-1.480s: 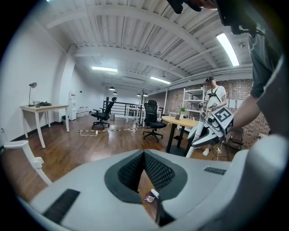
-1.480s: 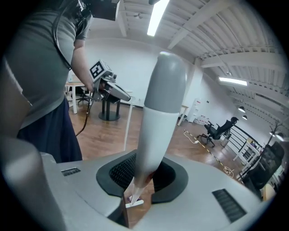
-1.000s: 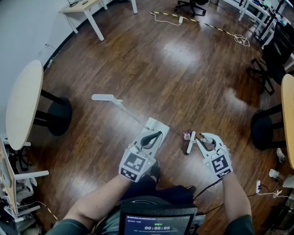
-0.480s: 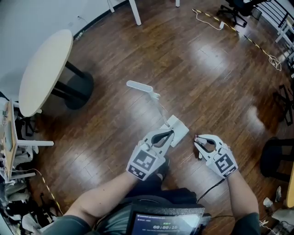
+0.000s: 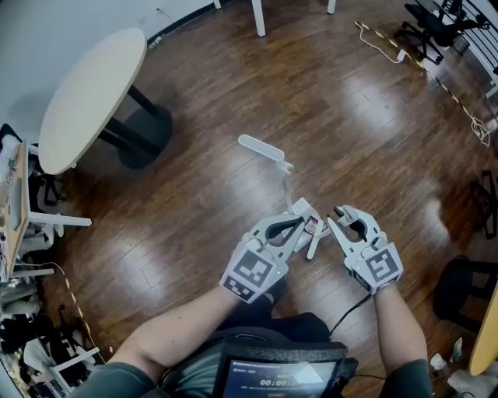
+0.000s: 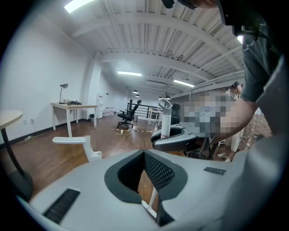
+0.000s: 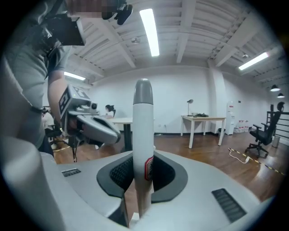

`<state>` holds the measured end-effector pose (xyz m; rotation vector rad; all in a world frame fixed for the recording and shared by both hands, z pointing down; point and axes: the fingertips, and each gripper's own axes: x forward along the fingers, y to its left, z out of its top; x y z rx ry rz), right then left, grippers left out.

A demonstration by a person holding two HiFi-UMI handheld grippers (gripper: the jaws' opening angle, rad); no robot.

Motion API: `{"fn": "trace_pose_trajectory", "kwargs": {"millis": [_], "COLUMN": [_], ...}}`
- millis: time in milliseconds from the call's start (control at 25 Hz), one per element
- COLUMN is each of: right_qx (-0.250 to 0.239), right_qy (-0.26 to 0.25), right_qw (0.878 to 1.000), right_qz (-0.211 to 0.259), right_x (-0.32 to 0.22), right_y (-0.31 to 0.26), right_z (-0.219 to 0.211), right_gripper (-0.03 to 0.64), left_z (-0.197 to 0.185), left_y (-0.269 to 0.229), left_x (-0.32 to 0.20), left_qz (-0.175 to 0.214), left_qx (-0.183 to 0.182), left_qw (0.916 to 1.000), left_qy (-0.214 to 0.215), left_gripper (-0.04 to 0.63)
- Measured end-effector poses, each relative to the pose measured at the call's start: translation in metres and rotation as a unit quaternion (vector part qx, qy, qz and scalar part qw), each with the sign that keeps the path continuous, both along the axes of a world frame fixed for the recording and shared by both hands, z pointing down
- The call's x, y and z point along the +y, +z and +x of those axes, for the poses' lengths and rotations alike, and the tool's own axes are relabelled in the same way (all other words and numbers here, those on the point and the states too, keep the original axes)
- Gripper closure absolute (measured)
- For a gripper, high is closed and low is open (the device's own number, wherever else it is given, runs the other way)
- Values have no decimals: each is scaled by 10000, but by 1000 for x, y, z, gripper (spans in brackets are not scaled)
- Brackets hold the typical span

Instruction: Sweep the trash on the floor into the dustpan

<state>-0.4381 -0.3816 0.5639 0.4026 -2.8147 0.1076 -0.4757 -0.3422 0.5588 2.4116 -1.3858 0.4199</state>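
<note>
My left gripper (image 5: 296,225) pinches the dustpan (image 5: 304,210) by its thin stem and my right gripper (image 5: 336,216) clamps the stiff broom handle (image 7: 142,135), while the wrapper (image 5: 312,225) between them looks feather-light.

Bright ceiling strip lights (image 7: 149,31); glare patches on floor (image 5: 350,101); fisheye-dark corners.

Floor ahead of me: dustpan (image 5: 305,210) lies centre, its rod running away to a crossbar (image 5: 261,146); left gripper (image 5: 296,227) over the pan's near-left side, rod between its jaws; right gripper (image 5: 341,214) just right of the pan, brush (image 5: 313,244) in its jaws; trash scrap (image 5: 311,225) at the pan's near edge, between both grippers; round table (image 5: 89,97) far left; cable (image 5: 459,101) and office chair (image 5: 436,19) far right.
</note>
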Motion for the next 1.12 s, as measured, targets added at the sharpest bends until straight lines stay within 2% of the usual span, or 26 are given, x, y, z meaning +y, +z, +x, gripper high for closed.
{"fn": "trace_pose_trajectory", "kwargs": {"millis": [80,320,520,640,760,920,1120], "right_qx": [-117,110,-240,-495,-526,-604,-595], "right_qy": [198,517,1374,1907,2442,2975,3615], "right_qw": [9997,9981,9894,9794,9670,9506,9265], "right_qz": [66,315,393,435,492,649,855], "right_x": [-8,0,4,5,14,45,93], "right_y": [-14,-44,-102,-144,-176,-219,-264], "right_z": [-3,27,78,115,155,232,334], "right_gripper": [529,529,529,529,529,529,529], "left_z": [-9,-5,17,50,88,164,258], "left_y": [-5,-23,-50,-76,-99,-131,-177], "left_x": [-2,-8,-19,-22,-22,-12,16], "left_qz": [24,95,233,484,620,672,859], "left_qx": [2,116,401,474,615,760,903], "left_qw": [10000,9999,9988,9957,9908,9867,9770], "left_qy": [-31,6,174,631,1032,1267,1730], "left_gripper": [586,586,588,587,587,588,588]}}
